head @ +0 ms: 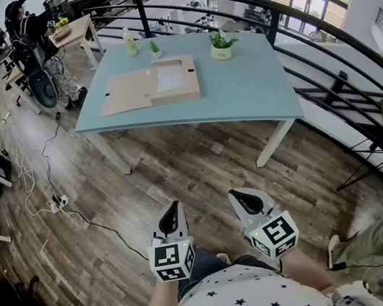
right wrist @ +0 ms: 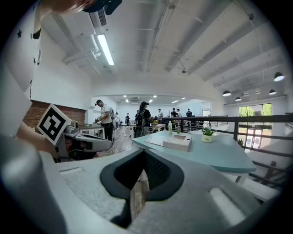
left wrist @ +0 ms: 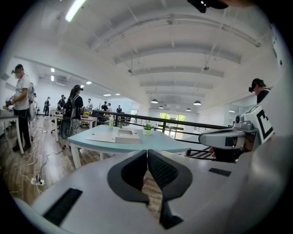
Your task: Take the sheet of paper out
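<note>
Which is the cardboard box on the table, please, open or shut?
Open: the cardboard box has its lid laid flat, white sheet showing inside.

white sheet of paper (head: 170, 77), lying flat inside a shallow brown box (head: 178, 95), box lid open to the left, on the blue counter (head: 246, 87)

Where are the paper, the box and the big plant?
paper (head: 171, 77), head view, middle of the white sheet
box (head: 126, 94), head view, its flat left flap
big plant (head: 221, 52), head view, its pot
</note>
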